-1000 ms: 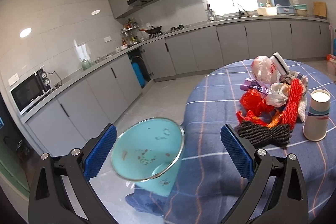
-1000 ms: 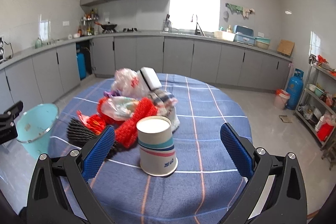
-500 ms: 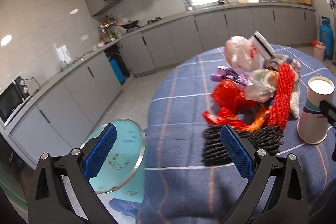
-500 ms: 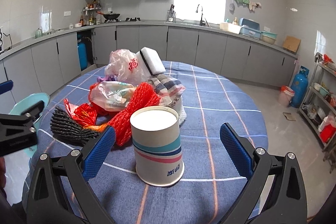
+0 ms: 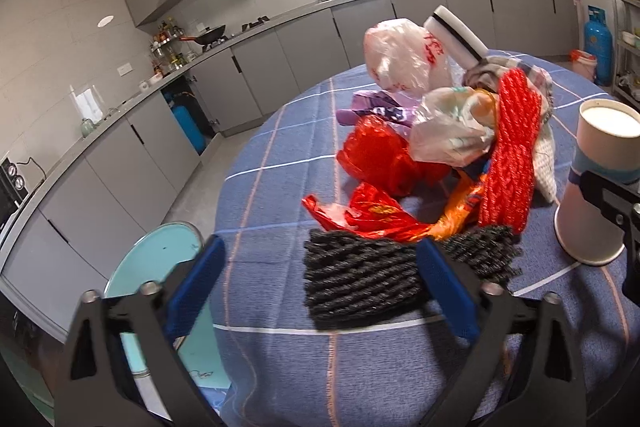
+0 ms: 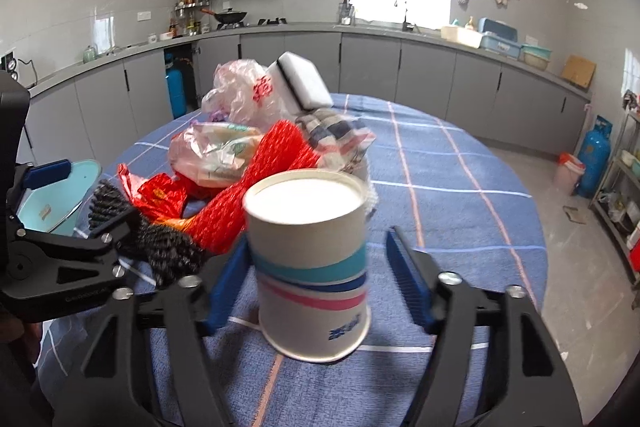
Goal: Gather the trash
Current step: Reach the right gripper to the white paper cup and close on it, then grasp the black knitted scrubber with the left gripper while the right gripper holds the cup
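Observation:
A heap of trash lies on the round blue checked table (image 5: 280, 155): a black mesh roll (image 5: 372, 275), red mesh netting (image 5: 512, 151), red plastic bags (image 5: 380, 159), clear bags (image 5: 400, 55) and a white sponge (image 5: 456, 31). My left gripper (image 5: 320, 287) is open, its right finger over the black mesh roll. An upside-down paper cup (image 6: 310, 259) stands between the fingers of my open right gripper (image 6: 316, 279); contact is not clear. The cup also shows in the left wrist view (image 5: 600, 183).
A light blue trash bin (image 5: 156, 291) stands on the floor at the table's left edge; it also shows in the right wrist view (image 6: 56, 195). Grey kitchen cabinets (image 6: 440, 75) run along the walls. A blue gas cylinder (image 6: 596, 155) stands at the right.
My left gripper has swung right from the blue bin to the black mesh roll. My right gripper has moved forward so that the cup stands between its fingers.

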### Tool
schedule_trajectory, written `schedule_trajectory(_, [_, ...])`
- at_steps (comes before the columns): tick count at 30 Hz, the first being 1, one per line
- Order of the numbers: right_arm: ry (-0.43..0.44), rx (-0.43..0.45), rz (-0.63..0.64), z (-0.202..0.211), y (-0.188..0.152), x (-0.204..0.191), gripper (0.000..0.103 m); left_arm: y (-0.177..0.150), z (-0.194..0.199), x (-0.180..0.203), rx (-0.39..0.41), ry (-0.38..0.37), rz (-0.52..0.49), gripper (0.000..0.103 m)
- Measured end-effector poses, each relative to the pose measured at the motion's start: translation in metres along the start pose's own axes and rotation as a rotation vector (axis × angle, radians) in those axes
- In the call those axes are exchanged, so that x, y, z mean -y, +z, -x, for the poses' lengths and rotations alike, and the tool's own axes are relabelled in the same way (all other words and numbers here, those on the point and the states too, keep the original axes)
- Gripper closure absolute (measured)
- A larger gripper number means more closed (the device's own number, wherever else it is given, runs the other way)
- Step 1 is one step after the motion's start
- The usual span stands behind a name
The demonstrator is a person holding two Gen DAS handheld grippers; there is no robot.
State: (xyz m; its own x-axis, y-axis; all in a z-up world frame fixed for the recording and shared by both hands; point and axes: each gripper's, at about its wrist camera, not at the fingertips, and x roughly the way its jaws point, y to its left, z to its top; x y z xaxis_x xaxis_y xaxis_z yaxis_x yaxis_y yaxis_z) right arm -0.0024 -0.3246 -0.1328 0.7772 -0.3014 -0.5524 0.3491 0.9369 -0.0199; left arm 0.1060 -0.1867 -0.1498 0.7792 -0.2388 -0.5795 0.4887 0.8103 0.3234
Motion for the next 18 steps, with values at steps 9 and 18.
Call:
schedule_trajectory(9, [0.025, 0.002, -0.008, 0.000, -0.001, 0.002, 0.046, -0.006, 0.003, 0.014, -0.025, -0.116, -0.028, 0.096])
schedule_trajectory(18, [0.019, 0.032, -0.010, 0.013, 0.004, 0.004, 0.046, -0.003, 0.024, 0.011, 0.024, -0.128, -0.033, 0.102])
